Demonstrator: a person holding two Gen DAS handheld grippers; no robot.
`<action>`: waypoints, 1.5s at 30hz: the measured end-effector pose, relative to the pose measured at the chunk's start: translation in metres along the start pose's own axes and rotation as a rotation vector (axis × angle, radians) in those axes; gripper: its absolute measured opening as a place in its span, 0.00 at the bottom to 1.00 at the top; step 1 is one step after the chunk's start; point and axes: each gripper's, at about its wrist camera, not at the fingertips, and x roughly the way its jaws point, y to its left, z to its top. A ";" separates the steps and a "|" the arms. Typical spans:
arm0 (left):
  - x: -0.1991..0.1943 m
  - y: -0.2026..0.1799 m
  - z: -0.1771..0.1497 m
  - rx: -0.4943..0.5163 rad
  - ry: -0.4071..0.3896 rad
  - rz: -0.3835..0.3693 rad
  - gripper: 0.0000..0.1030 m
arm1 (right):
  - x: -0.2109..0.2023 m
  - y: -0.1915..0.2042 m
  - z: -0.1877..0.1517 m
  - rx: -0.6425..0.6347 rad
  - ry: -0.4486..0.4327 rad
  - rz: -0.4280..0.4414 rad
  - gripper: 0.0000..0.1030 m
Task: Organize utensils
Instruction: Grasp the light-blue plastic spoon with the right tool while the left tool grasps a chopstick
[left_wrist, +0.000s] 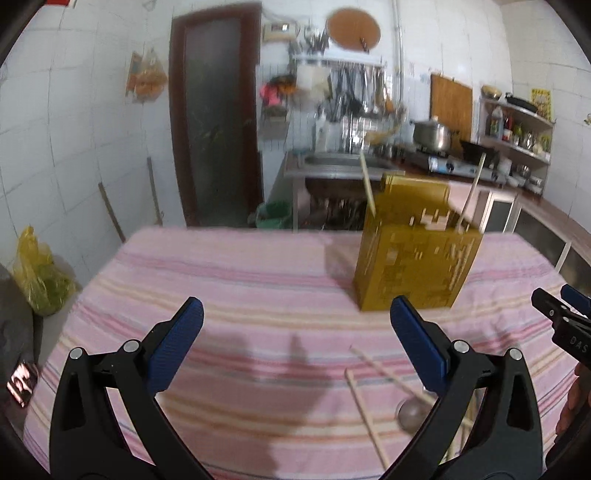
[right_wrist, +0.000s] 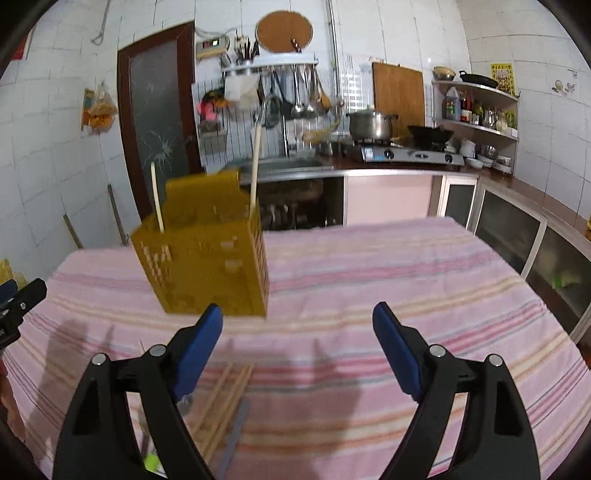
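Progress: partly done, by judgement. Two chopsticks stood upright in the holder (right_wrist: 207, 258), one at each end (right_wrist: 158, 201) (right_wrist: 255, 166). More utensils waited on the tablecloth (right_wrist: 369, 280).

Left to sort: loose chopsticks (right_wrist: 225, 398) lying in a rough bundle near the front edge, just under the right gripper's left finger; a spoon (left_wrist: 410, 413) with a rounded metal bowl beside them; a flat grey strip, perhaps a handle, too blurred to name; a small green item at the bottom edge, unidentified.

Holder: yellow-brown plastic box, tall and rectangular, sides pierced with small slots, a raised back flap. It stood on the cloth, ahead of both grippers and between them.

Chopsticks: pale wood or bamboo, thin, straight.

Tablecloth: soft woven fabric, pink with cream and grey stripes.

Left gripper (left_wrist: 295, 325): black frame, ribbed blue pads, jaws spread wide, holding nothing.

Right gripper (right_wrist: 297, 332): same make, jaws wide apart, holding nothing.
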 end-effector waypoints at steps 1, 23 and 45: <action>0.006 0.001 -0.006 -0.009 0.021 0.002 0.95 | 0.004 0.001 -0.006 -0.007 0.011 -0.004 0.80; 0.062 -0.028 -0.068 0.029 0.275 0.003 0.95 | 0.050 0.016 -0.071 0.039 0.318 0.005 0.79; 0.073 -0.044 -0.075 0.010 0.356 -0.054 0.83 | 0.052 0.043 -0.071 -0.033 0.368 0.017 0.13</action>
